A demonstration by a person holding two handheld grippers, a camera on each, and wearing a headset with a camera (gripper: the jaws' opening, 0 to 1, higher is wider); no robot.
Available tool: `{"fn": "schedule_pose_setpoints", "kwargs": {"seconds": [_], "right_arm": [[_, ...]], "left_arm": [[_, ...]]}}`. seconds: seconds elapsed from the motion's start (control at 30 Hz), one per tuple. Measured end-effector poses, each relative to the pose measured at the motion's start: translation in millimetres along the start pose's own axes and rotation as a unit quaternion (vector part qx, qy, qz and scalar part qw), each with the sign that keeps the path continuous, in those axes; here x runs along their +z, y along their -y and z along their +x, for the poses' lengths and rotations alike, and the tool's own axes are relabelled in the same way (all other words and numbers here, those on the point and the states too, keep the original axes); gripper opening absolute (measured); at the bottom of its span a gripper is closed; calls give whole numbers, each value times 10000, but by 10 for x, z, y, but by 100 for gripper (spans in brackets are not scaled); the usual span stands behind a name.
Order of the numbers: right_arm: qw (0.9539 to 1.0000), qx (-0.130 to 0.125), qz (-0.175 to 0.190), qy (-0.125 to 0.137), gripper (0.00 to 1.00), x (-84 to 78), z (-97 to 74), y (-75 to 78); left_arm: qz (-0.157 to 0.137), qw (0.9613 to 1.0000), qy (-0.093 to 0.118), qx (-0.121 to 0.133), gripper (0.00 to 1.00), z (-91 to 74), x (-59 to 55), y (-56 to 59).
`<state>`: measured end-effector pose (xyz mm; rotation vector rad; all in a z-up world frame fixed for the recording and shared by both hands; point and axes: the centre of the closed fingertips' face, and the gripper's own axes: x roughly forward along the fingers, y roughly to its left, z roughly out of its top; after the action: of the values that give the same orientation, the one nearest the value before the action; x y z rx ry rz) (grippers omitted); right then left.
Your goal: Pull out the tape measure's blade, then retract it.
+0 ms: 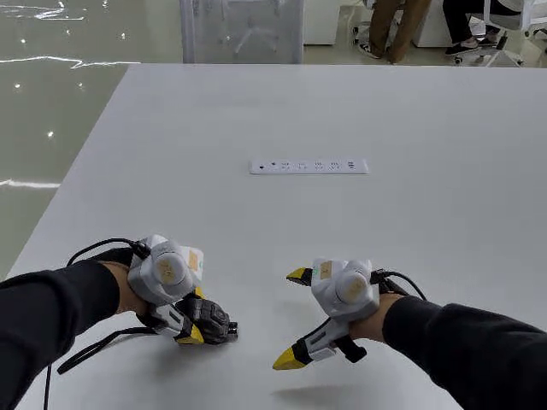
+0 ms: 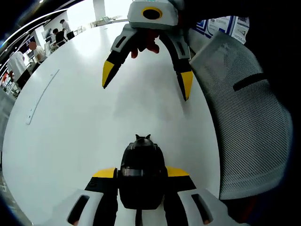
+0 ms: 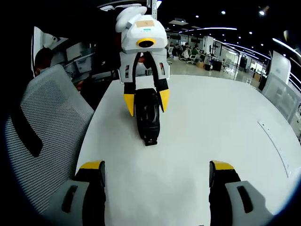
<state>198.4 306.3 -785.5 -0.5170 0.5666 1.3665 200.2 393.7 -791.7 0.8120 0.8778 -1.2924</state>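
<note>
A black tape measure (image 1: 212, 319) rests on the white table (image 1: 342, 111) near its front edge, its blade tip (image 1: 232, 328) facing right and no blade drawn out. My left gripper (image 1: 199, 315) is shut on it, yellow-tipped jaws pressed to both sides of the case (image 2: 141, 160). My right gripper (image 1: 293, 318) hovers a short way to the right, open and empty, pointing at the tape measure. In the right gripper view the open right gripper (image 3: 156, 165) faces the tape measure (image 3: 149, 123) held in the left gripper (image 3: 144, 101).
A white power strip (image 1: 308, 166) lies flat mid-table. A grey mesh chair (image 2: 244, 117) stands close behind the table's near edge. Across the glossy floor, people sit beyond the far edge (image 1: 402, 26).
</note>
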Motion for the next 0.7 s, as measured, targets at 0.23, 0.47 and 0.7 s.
{"fn": "schedule_pose_setpoints", "kwargs": {"seconds": [0.23,0.47,0.7], "right_arm": [[9999,149,1,46,79,120,206,-27],[9997,230,-7,-58,68,163,392,-34],[9974,550,-293,-368,47,113,514,-141]], "left_arm": [[-36,10000,-28,77,33,10,-21,-15],[-36,9999,-124,103,33,15,-29,-3],[-119,9999,-99,70,33,19,-32,-4]]}}
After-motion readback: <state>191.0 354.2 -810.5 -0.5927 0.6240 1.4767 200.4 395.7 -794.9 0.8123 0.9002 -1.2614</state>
